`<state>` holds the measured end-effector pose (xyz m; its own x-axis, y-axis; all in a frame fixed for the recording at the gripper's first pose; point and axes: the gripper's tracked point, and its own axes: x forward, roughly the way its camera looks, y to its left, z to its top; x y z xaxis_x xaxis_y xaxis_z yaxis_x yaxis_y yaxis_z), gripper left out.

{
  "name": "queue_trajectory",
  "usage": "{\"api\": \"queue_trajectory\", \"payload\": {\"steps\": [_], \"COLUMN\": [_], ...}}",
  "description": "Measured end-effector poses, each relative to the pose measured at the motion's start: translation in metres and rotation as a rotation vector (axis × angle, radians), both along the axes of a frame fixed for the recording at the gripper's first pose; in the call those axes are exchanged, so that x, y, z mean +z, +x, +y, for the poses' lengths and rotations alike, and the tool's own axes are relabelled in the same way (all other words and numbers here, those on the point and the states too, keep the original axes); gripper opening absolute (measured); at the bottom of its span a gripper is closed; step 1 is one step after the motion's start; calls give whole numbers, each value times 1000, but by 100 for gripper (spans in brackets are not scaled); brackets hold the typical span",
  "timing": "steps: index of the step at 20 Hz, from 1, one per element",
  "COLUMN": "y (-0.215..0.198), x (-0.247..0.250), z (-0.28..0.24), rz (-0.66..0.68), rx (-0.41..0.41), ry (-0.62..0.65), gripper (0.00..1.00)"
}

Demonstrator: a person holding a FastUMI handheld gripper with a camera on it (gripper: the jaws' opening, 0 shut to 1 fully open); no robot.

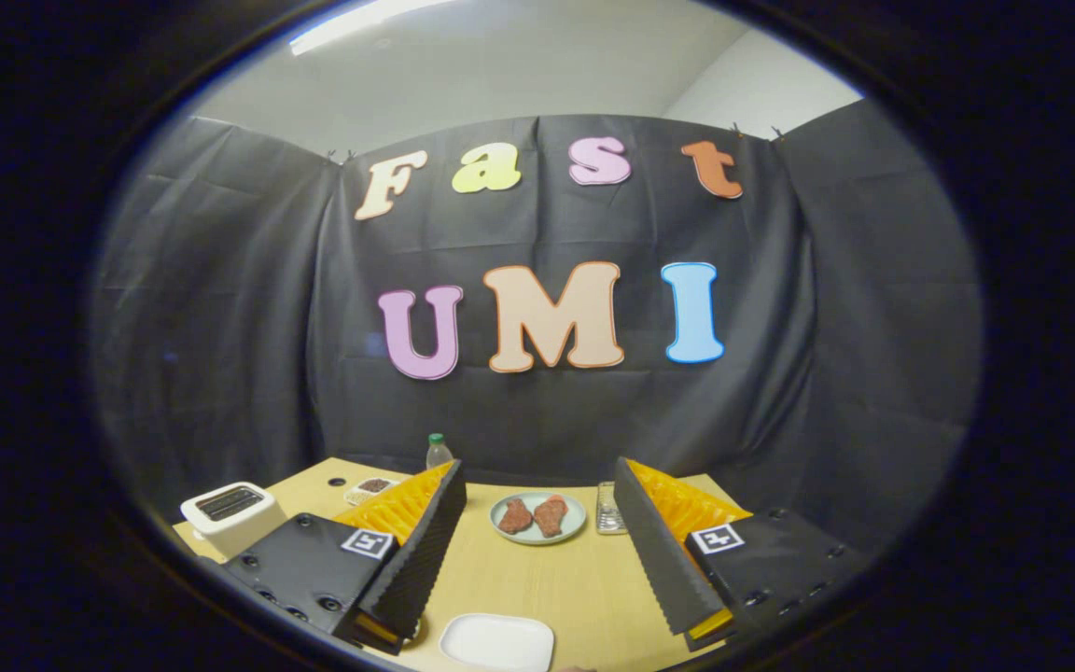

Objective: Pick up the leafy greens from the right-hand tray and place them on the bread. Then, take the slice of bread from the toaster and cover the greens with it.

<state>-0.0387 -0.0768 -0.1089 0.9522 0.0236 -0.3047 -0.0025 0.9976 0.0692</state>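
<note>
Gripper (537,560): fingers spread wide, empty, above the surface (575,588).
Toaster (230,515): beyond my left finger.
Greens: I can't make them out; tray (608,509) beside meat plate (537,518).
Approach: I'd steer right, descend slowly.
</note>
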Motion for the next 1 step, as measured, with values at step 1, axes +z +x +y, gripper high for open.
{"api": "queue_trajectory", "payload": {"steps": [1], "y": [0], "x": [0], "z": [-2], "rz": [-3], "rx": [-4], "ry": [-2], "gripper": [99]}}
